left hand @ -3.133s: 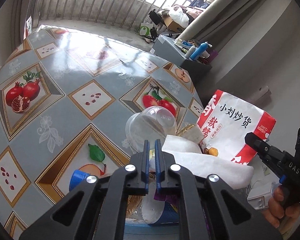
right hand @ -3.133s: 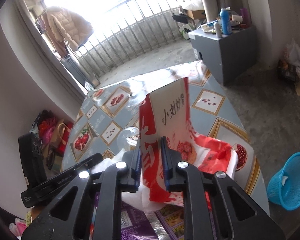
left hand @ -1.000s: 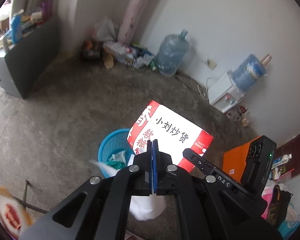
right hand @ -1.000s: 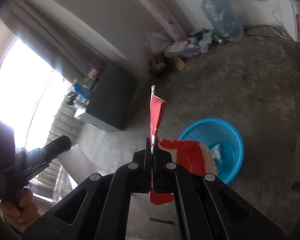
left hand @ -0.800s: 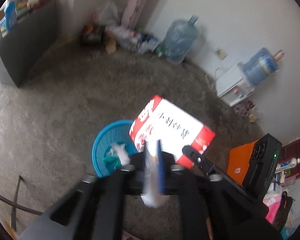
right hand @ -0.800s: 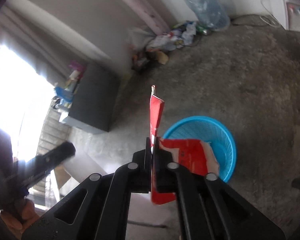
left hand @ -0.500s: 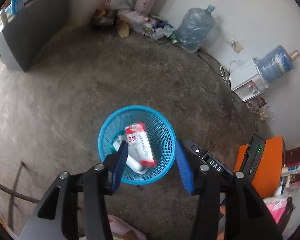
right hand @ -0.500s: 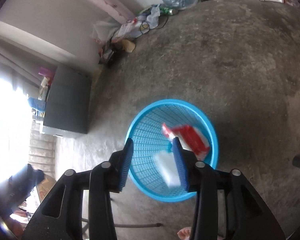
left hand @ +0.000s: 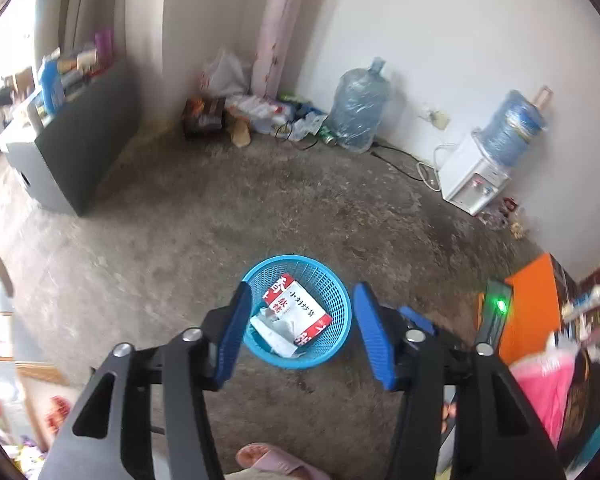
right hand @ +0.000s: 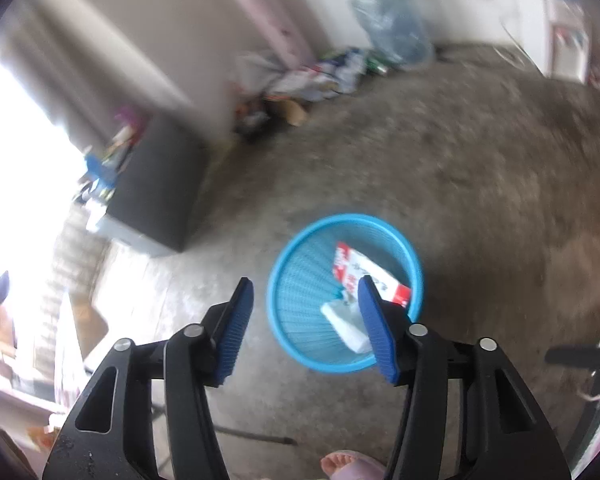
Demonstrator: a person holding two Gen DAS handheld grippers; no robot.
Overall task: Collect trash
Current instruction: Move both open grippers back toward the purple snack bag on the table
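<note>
Currently both grippers are held above the blue basket [left hand: 342, 312], nothing gripped. Left gripper [left hand: 302, 334]: jaws spread wide, basket framed between the blue pads [left hand: 236, 332]. Right gripper [right hand: 306, 328]: jaws also spread wide, basket [right hand: 296, 280] seen partly behind the right-side pad [right hand: 376, 328].

Inside the basket: a red-and-white snack bag [left hand: 298, 308] lying flat on top, crumpled white paper [left hand: 274, 330] just beside and partly under it. Same pair seen in the right wrist view, bag [right hand: 370, 272] toward the far side, paper [right hand: 346, 322] nearer.

Basket stands on a bare concrete floor [left hand: 260, 208]. A pink slipper [left hand: 276, 464] is seen at the bottom edge. The right view is motion-blurred.
</note>
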